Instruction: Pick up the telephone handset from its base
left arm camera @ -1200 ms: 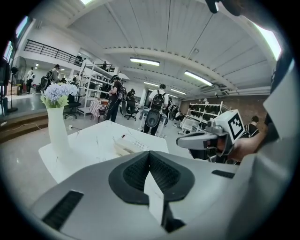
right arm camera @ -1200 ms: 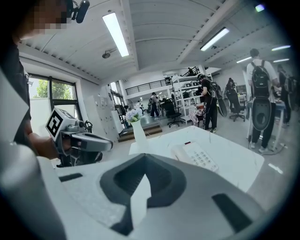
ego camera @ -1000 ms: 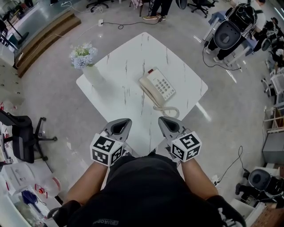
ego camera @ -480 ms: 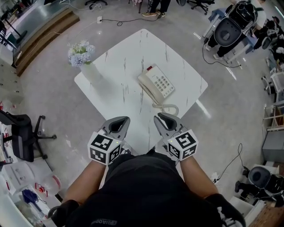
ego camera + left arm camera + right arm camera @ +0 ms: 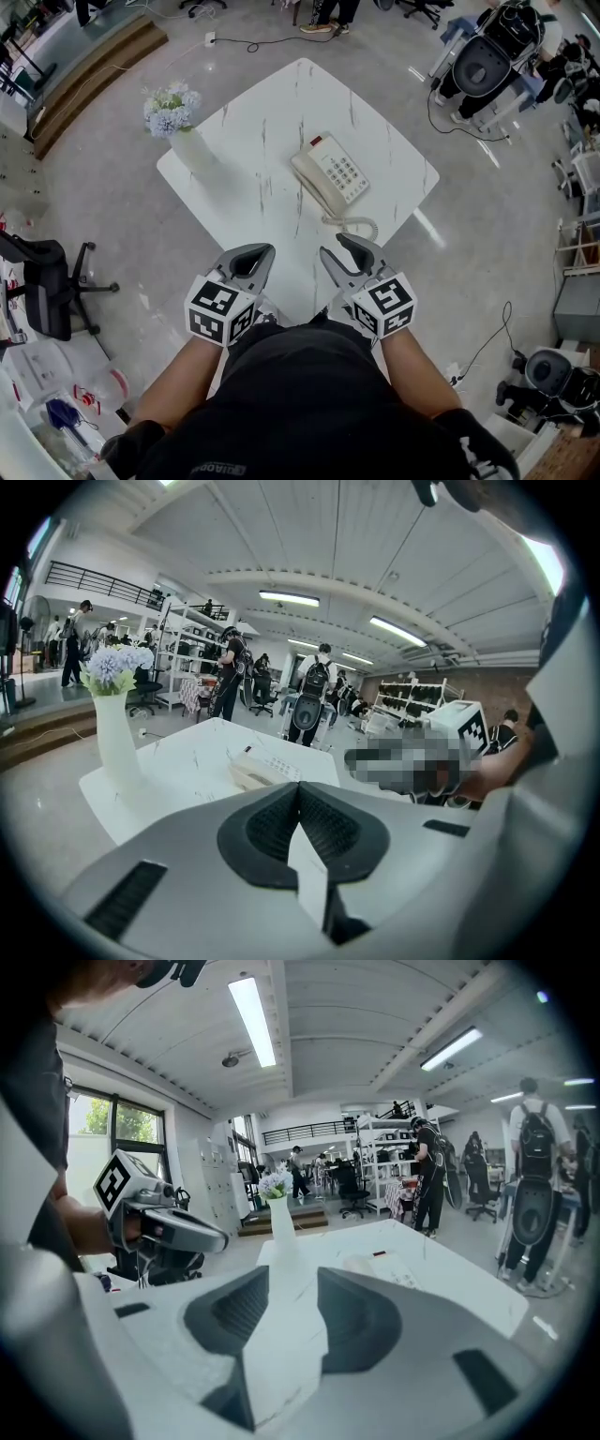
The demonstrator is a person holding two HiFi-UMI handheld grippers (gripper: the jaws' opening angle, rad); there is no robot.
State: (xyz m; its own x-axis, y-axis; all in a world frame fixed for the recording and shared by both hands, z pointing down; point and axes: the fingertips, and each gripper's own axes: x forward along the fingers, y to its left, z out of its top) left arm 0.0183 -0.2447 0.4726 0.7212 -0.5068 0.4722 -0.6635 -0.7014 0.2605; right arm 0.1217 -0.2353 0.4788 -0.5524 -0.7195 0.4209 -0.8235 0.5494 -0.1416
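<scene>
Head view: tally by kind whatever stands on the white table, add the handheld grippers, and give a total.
Telephone: 1
Vase of flowers: 1
Grippers: 2, the left gripper and the right gripper
Total: 4

L gripper [image 5: 253, 253] jaws together; R gripper [image 5: 340, 248] jaws just been opening, nothing between. Both side by side.
</scene>
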